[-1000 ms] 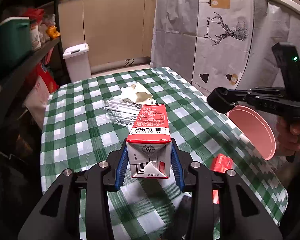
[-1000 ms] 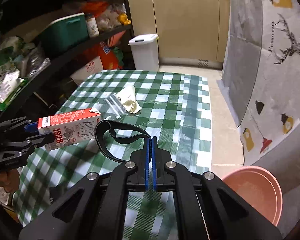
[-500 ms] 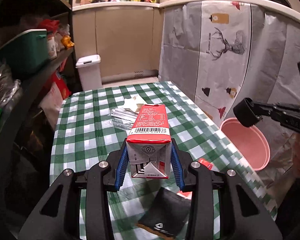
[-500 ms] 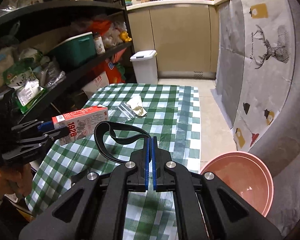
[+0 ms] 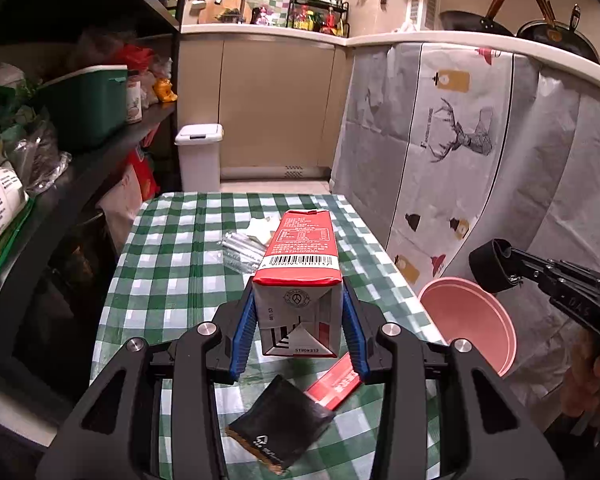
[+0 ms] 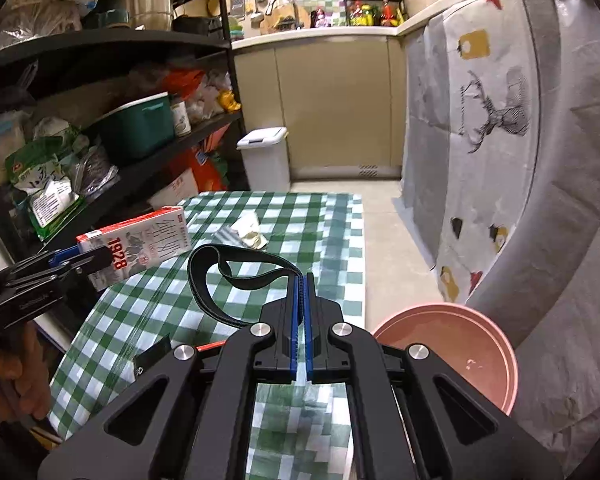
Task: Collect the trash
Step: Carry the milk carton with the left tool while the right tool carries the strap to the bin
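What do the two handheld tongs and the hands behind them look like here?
Both the left tongs and the right tongs are matte black, angular linkages with silver round bolts and blue ribbed finger pads. White lettering marks the handles. Bare hands; no sleeves or cables visible.

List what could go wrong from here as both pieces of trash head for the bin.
1. The carton is clamped only at its base by the left gripper; its long end could swing or slip out.
2. The strap dangles loosely from the right gripper and might snag the table.
3. The bin sits beside the table, so a drop could miss.
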Motion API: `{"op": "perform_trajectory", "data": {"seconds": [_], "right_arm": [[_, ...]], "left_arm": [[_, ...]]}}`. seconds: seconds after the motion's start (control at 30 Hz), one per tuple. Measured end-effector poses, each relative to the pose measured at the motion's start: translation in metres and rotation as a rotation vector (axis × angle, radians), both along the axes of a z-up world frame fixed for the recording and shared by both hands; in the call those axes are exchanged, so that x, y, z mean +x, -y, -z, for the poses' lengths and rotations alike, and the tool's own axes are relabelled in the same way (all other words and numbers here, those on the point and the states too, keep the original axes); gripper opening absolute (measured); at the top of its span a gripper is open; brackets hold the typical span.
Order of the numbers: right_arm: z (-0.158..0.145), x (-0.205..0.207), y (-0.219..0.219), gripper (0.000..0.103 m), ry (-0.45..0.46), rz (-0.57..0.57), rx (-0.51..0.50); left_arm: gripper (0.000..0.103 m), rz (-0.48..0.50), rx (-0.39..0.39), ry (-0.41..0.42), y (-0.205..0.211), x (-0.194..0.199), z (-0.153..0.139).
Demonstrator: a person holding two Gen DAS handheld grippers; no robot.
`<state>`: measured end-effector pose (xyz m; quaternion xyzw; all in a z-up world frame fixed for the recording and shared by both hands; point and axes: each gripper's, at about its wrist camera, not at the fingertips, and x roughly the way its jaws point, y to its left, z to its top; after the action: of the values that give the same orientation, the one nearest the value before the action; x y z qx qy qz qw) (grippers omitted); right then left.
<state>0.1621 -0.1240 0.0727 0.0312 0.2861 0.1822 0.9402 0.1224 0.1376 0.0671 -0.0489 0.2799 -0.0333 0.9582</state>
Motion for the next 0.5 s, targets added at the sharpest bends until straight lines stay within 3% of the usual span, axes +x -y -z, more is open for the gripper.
{"op": "perform_trajectory", "data": {"seconds": [0.5], "right_arm": [[0.003,0.007,0.029,0.003,0.03,0.118,0.009]], "left_arm": [[0.039,-0.024,0.003,0.038,0.034,0.0,-0.009]]}}
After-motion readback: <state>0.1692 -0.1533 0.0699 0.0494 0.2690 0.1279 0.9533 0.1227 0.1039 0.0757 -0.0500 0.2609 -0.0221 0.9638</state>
